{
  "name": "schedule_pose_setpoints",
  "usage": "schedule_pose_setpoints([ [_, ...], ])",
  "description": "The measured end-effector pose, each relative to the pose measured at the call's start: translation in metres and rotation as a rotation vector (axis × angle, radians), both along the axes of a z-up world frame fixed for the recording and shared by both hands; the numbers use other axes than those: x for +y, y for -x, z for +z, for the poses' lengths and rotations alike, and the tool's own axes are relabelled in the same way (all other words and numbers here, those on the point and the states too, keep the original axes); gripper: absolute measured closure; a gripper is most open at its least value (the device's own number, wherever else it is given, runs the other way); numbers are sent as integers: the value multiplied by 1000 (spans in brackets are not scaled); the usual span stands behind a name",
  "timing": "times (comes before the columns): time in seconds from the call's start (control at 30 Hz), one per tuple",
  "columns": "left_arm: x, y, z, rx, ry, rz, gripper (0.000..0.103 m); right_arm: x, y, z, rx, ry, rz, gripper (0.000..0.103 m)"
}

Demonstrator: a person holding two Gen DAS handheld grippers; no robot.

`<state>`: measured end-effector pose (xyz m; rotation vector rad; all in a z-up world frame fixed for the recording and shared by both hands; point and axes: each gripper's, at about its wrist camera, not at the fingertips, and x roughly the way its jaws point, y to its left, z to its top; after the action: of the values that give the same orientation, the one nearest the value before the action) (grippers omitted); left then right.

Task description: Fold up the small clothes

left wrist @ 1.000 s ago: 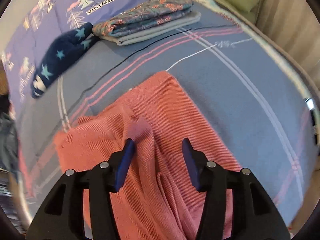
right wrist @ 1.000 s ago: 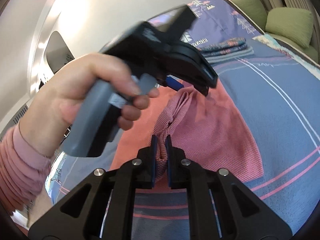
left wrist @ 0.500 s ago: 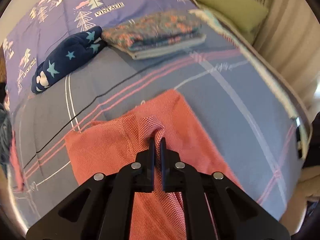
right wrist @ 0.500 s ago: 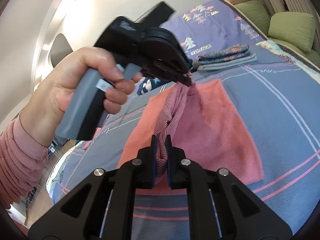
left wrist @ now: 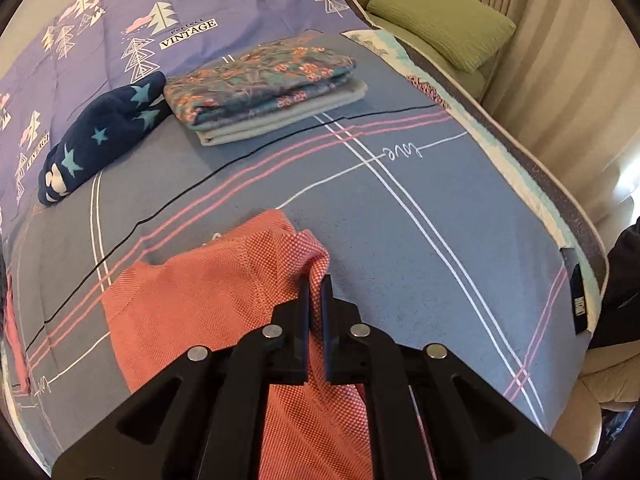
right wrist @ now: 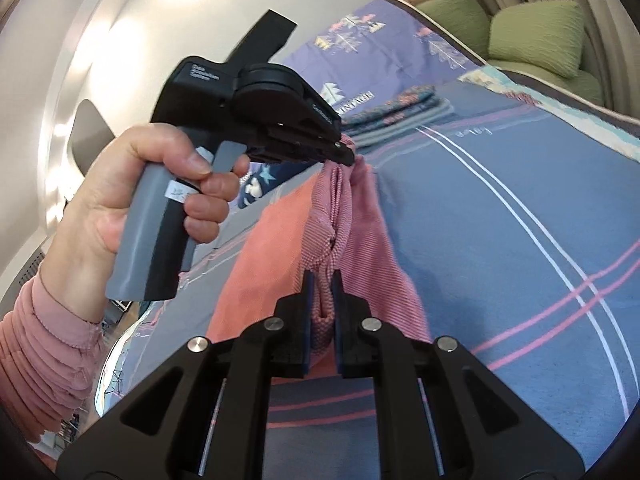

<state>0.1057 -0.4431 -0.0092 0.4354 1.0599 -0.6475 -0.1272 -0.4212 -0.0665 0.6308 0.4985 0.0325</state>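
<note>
Left wrist view: left tool is clamped on a raised edge of the one coral garment, whose body spreads to lower left on the bed. Right tool likewise pinches that edge, which runs up-frame to the left tool. One folded stack lies upper centre.

Green cushions lie beyond the striped bedspread.
</note>
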Motion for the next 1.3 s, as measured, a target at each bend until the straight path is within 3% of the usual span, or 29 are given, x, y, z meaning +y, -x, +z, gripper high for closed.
schedule_pose_setpoints([
  [0.17,-1,2,-9,28,-15,-24,96,-9,-1,-14,42,-61,10,95],
  [0.27,5,3,-5,55,42,-43,84,-20,-1,-23,57,-123,11,95],
  [0.3,7,6,0,44,64,-48,79,-22,-2,-25,60,-140,12,95],
  [0.5,19,23,24,-18,133,-98,73,-24,0,-19,40,-160,12,95],
  [0.63,40,30,27,-14,167,-99,69,-34,5,-16,40,-179,-9,96],
  [0.73,64,36,22,-11,181,-96,67,-38,4,-26,106,-179,-18,95],
  [0.83,88,44,7,-17,149,-89,67,-43,9,-33,125,-206,-28,93],
  [1.0,134,55,-4,-27,145,-60,67,-47,29,-9,60,-69,-99,90],
  [1.13,172,58,2,-44,199,-13,65,-35,33,8,-34,-55,37,90],
  [1.23,192,67,6,-56,229,-6,65,-9,28,10,-25,-18,200,90],
  [1.3,204,79,7,-54,253,-27,65,3,23,8,2,31,231,90],
])
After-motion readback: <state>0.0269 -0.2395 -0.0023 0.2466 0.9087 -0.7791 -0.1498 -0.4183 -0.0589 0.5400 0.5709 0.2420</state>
